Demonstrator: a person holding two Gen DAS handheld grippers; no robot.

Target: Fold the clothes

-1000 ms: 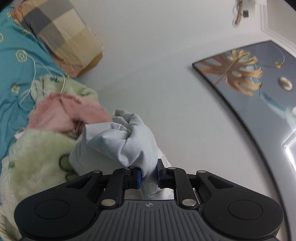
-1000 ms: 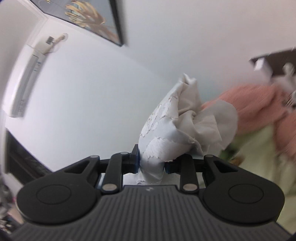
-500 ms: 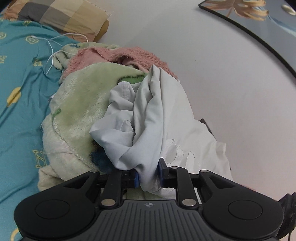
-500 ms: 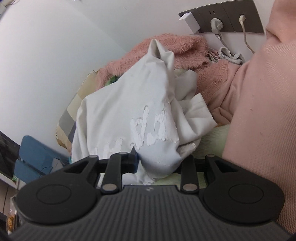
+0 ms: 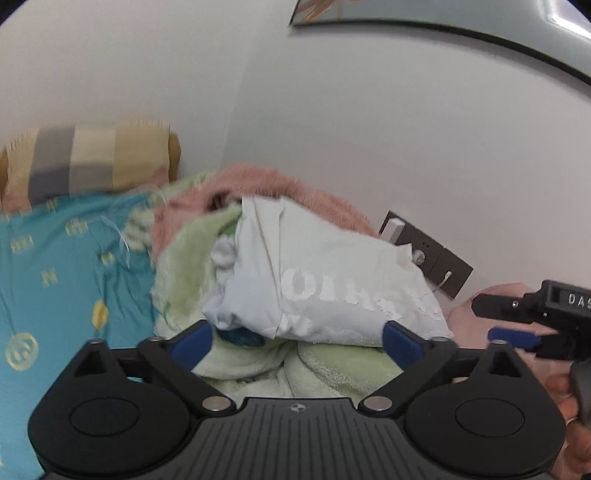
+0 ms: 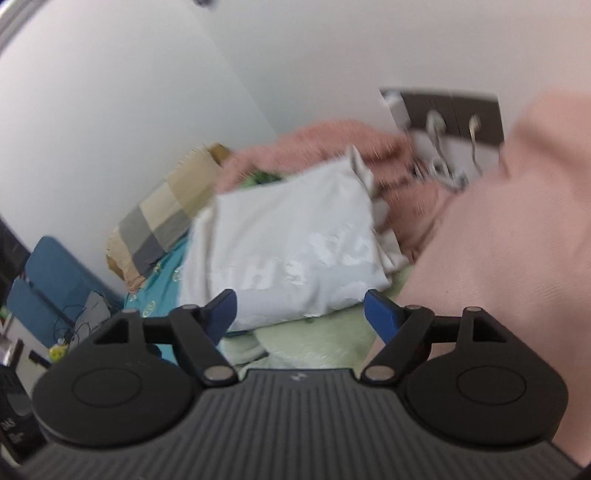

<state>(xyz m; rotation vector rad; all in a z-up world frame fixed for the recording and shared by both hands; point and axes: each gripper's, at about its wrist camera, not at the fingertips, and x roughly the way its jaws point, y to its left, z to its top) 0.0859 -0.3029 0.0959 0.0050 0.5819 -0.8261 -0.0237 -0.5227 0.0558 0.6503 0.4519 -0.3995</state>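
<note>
Your left gripper (image 5: 297, 341) and right gripper (image 6: 301, 308) both have their fingers spread wide, holding nothing, while the white T-shirt (image 5: 325, 288) lies as a compact, loosely folded bundle on top of the green fleece blanket (image 5: 332, 369).

Soft, even daylight fills both fisheye views, with no hard shadows on the white wall (image 5: 332, 122). A bright reflection flares on the framed picture (image 5: 561, 14) at the top right of the left wrist view. Motion blur smears the checked pillow (image 5: 85, 162) and, in the right wrist view, the wall sockets (image 6: 454, 114). Straight lines bow toward the dark corners.
</note>
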